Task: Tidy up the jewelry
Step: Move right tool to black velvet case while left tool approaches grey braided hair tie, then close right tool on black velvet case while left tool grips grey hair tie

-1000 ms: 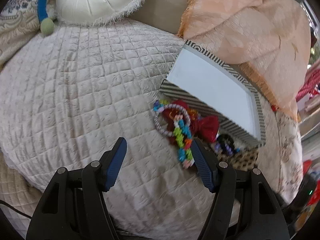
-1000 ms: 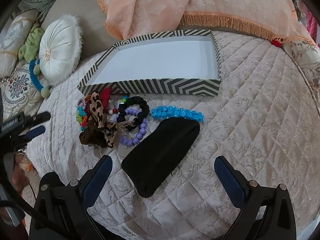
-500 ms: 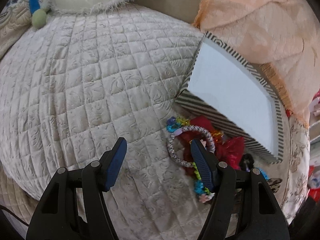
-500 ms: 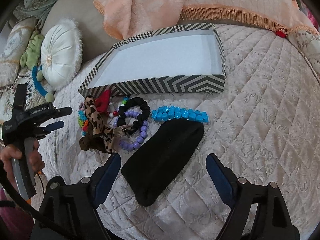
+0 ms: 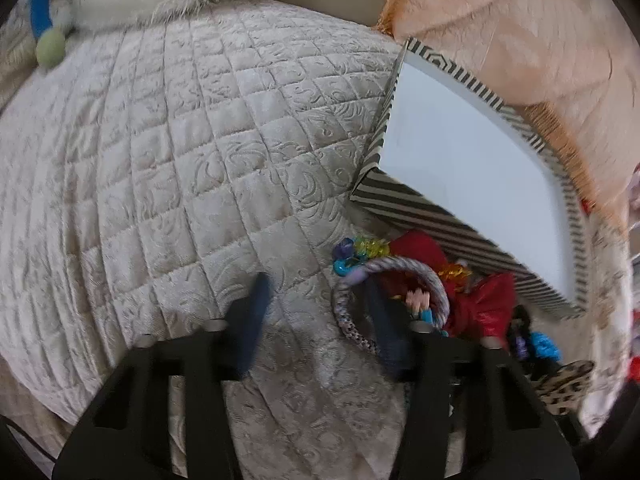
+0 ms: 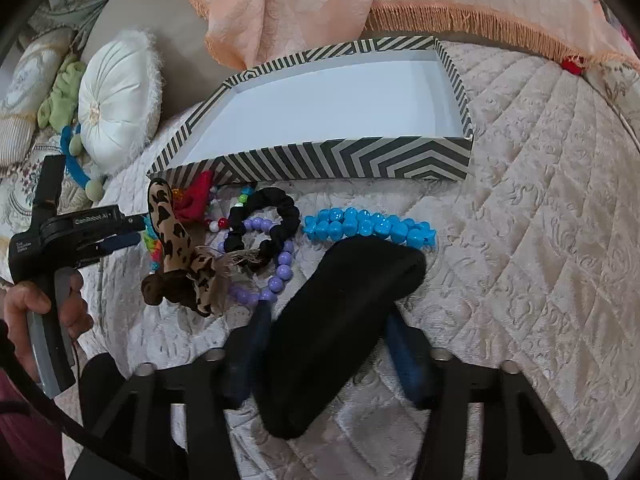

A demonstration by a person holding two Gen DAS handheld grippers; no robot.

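Left wrist view: the left gripper has dropped toward the jewelry heap at the box's near-left corner, and its jaws have just been closing. Now half-narrowed and blurred, they straddle one side of the woven ring — one finger inside the loop, one out on the quilt. Whether the pads press it yet, I cannot tell.

Right wrist view: the right gripper has barely shifted, and its jaws have also just been closing. Its fingers now lie against both flanks of the black pouch, which lies on the quilt just before the box's front wall — two pickups starting, box empty.
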